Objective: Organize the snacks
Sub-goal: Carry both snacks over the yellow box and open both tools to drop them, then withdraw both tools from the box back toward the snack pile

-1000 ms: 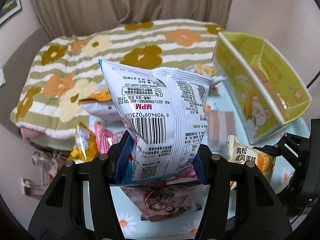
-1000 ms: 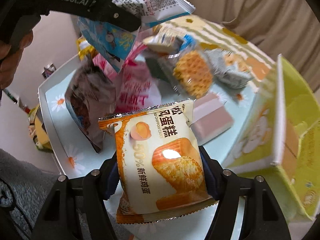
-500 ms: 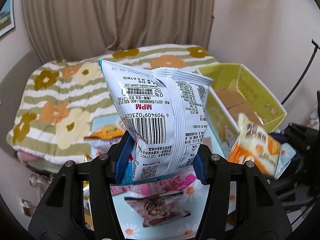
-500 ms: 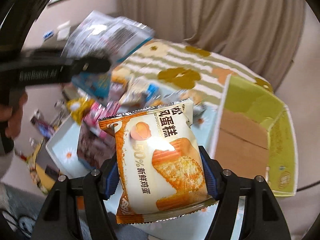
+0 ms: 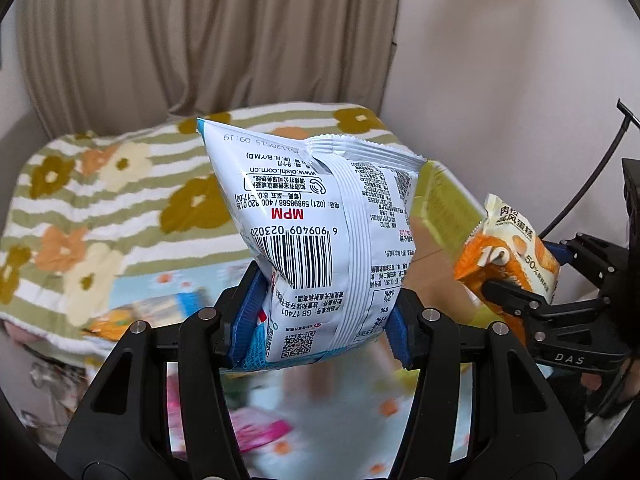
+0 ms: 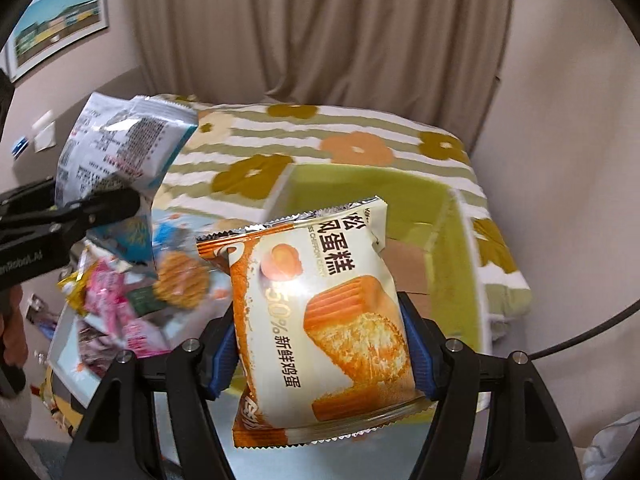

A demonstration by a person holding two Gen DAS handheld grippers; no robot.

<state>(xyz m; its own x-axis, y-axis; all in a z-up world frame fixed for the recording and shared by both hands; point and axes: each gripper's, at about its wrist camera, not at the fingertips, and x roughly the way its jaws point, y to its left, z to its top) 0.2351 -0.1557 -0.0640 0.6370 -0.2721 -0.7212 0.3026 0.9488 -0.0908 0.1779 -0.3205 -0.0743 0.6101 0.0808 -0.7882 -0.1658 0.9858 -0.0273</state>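
Observation:
My left gripper (image 5: 324, 320) is shut on a white chip bag (image 5: 320, 232) with a barcode, held up in the air. It also shows in the right wrist view (image 6: 116, 152) at the left. My right gripper (image 6: 320, 344) is shut on an orange-and-cream cake packet (image 6: 320, 312), also seen in the left wrist view (image 5: 508, 256) at the right. The green cardboard box (image 6: 460, 248) stands open behind the cake packet, and its near wall shows past the chip bag (image 5: 444, 204).
Several loose snack packets (image 6: 120, 304) lie on a light blue daisy-print tray (image 6: 72, 364) at lower left. A striped flower-print bed cover (image 5: 100, 208) lies behind. Curtains and walls stand at the back. A black cable (image 5: 592, 176) runs at the right.
Both grippers have risen from the tray with their packets and swung toward the green box. The cake packet now hangs in front of the box opening.

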